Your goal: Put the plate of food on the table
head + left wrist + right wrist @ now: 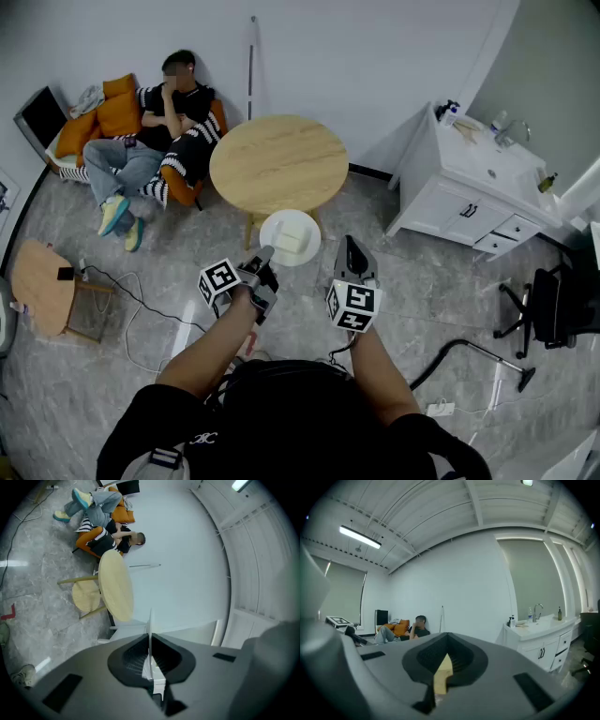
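A white plate (289,235) carrying a pale cream block of food (292,241) hangs in the air just in front of the round wooden table (278,164). My left gripper (263,262) is shut on the plate's near rim. The left gripper view shows the plate edge-on as a thin white line (150,632) pinched between the jaws of the left gripper (151,667), with the table (115,585) beyond. To the right of the plate my right gripper (353,251) is shut and holds nothing. The right gripper view shows only a tan sliver between the closed jaws of the right gripper (443,670).
A person (164,117) sits on an orange sofa at the back left. To the right stands a white sink cabinet (469,187), with a black office chair (548,309) beyond it. A small wooden side table (42,286) and cables (141,309) occupy the floor at left.
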A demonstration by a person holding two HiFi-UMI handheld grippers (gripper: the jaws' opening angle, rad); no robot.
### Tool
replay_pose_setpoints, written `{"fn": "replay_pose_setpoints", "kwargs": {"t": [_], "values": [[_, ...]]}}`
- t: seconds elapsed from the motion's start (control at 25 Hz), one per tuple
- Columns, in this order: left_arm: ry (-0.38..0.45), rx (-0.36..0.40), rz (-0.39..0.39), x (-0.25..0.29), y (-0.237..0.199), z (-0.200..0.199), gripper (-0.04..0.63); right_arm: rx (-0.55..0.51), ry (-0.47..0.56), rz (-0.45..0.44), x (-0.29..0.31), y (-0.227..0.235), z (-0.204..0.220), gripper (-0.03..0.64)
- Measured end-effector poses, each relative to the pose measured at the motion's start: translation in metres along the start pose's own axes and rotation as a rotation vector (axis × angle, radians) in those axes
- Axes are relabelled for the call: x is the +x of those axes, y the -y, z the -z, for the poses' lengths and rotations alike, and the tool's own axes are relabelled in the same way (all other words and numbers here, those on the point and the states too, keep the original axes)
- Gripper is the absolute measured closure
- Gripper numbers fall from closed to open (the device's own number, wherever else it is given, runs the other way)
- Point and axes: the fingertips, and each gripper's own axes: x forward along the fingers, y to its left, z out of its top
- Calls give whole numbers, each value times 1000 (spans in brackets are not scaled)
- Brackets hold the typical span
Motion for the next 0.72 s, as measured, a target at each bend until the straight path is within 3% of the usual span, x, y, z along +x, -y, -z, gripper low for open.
{"fn": "replay_pose_setpoints", "kwargs": {"t": [0.24,0.72], "values": [[-10,7,25,3,6,-10,572,-38,54,3,7,-13,-8,612],[-3,-22,21,-5,-5,-37,572,-54,36,-23,20,-41,-5,612]]}}
